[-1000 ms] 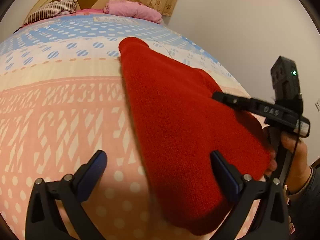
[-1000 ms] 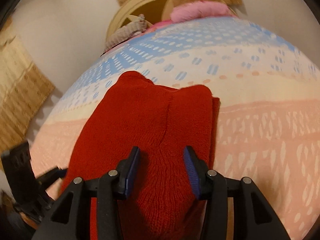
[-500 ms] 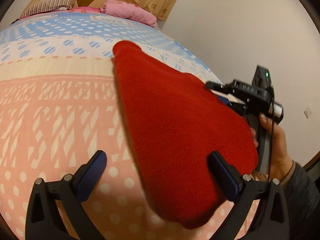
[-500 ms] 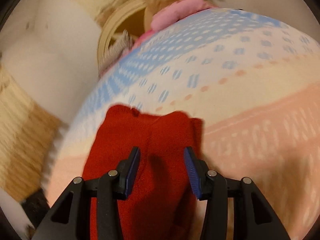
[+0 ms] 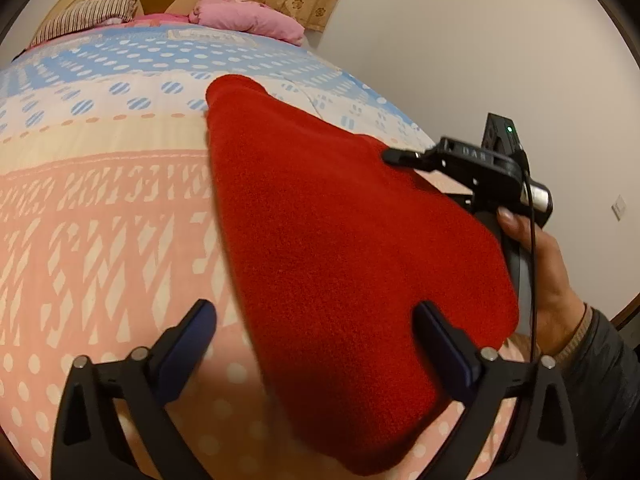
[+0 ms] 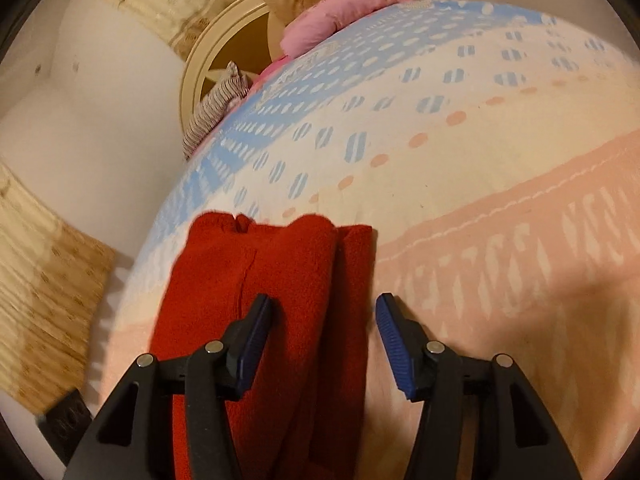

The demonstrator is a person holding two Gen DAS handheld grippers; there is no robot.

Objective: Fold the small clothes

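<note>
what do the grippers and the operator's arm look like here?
Both the left gripper and right gripper have black triangular-cutout fingers, silver rivets and ribbed blue pads. The right gripper's body reads "DAS", shows a green light and trails a black cable. Dark sleeve, tan cuff.

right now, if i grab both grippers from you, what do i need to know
Left gripper: jaws wide open, straddling the near edge of the red knit garment, not gripping it.
Right gripper: its jaws have just been opening and are open over the garment's right edge; nothing is held.
The garment lies folded into a long narrow strip on the bedspread.
Done: the lengthwise folds.
Left: probably a crosswise fold to make it compact.
</note>
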